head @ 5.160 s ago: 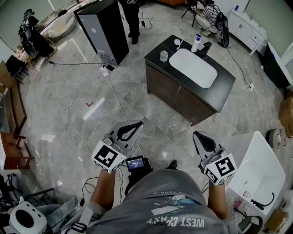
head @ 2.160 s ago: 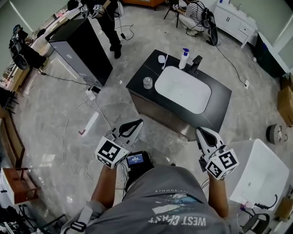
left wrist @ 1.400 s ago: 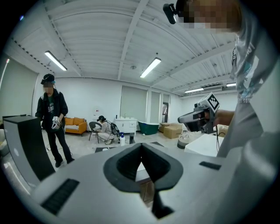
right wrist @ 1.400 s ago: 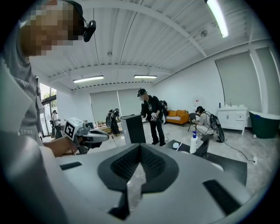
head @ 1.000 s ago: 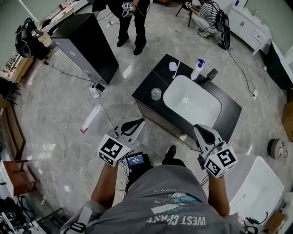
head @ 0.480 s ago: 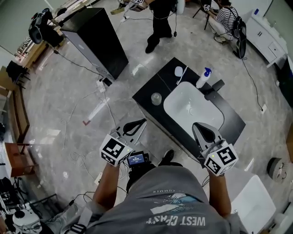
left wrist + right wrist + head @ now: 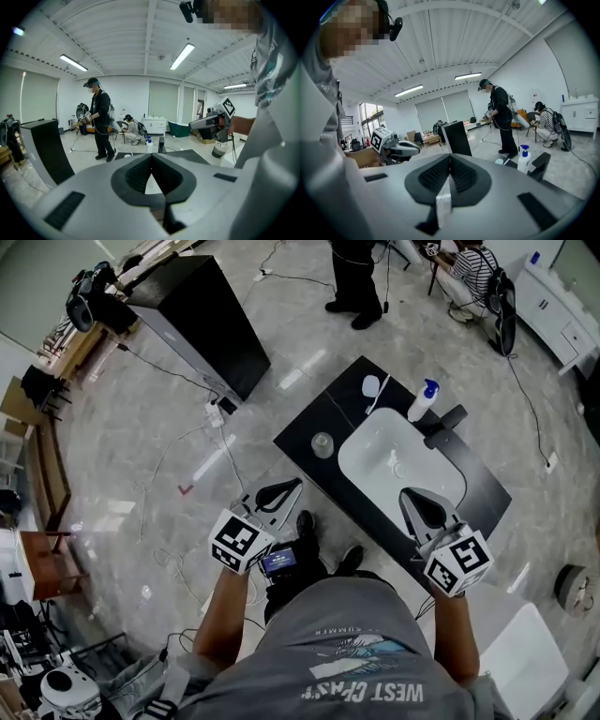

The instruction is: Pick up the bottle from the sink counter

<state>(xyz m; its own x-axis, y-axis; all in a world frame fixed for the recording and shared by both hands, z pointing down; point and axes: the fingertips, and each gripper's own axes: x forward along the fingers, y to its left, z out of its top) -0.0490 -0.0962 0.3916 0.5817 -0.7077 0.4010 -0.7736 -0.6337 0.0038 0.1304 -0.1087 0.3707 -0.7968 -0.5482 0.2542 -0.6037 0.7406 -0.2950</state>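
The bottle (image 7: 421, 401) is a white spray bottle with a blue top. It stands at the far side of the black sink counter (image 7: 314, 418), beside the black faucet (image 7: 445, 420) and the white basin (image 7: 398, 465). It also shows small and far off as the bottle (image 7: 149, 144) and the bottle (image 7: 524, 159). My left gripper (image 7: 289, 486) is shut and empty, short of the counter's near left edge. My right gripper (image 7: 410, 495) is shut and empty too, over the counter's near edge by the basin. Both are well apart from the bottle.
A clear glass (image 7: 322, 443) and a small white dish (image 7: 370, 386) sit on the counter's left part. A tall black cabinet (image 7: 202, 320) stands to the left, with cables on the floor. A standing person (image 7: 354, 277) and a seated person (image 7: 473, 263) are beyond the counter. A white tub (image 7: 520, 662) is at the lower right.
The counter has come nearer and lower in the head view, and both shut grippers now sit at its near edge. The standing person behind has walked to the right.
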